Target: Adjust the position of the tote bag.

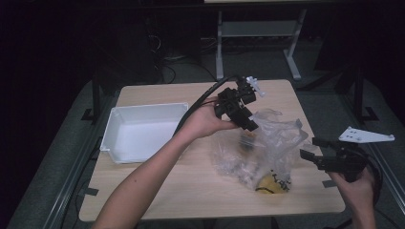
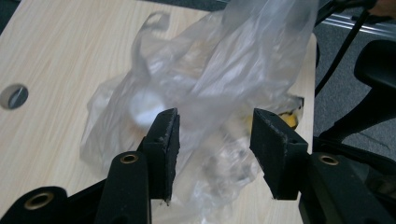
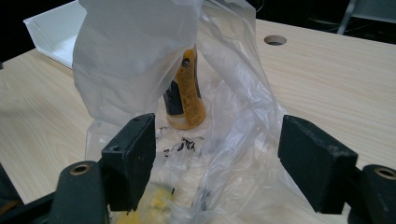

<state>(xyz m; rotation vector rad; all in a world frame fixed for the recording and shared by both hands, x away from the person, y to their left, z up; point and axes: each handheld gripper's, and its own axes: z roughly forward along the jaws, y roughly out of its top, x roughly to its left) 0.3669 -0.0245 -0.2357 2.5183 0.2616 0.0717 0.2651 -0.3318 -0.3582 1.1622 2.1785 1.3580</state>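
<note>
A crumpled clear plastic bag (image 1: 267,152) lies on the wooden table (image 1: 191,191), right of centre. Through its film I see a yellow and black object (image 1: 272,183) near the front. In the right gripper view an orange-yellow tube with a black label (image 3: 187,93) stands inside the bag (image 3: 140,60). My left gripper (image 1: 249,125) hovers over the bag's top, jaws open (image 2: 215,116), the bag (image 2: 210,79) lying beyond them. My right gripper (image 1: 309,148) is at the bag's right side, jaws wide open (image 3: 217,126), with loose film between the pads but not pressed.
A white empty tray (image 1: 143,136) sits on the left half of the table. A cable hole (image 3: 274,39) is in the tabletop behind the bag. Table legs and cables stand on the dark floor beyond the far edge.
</note>
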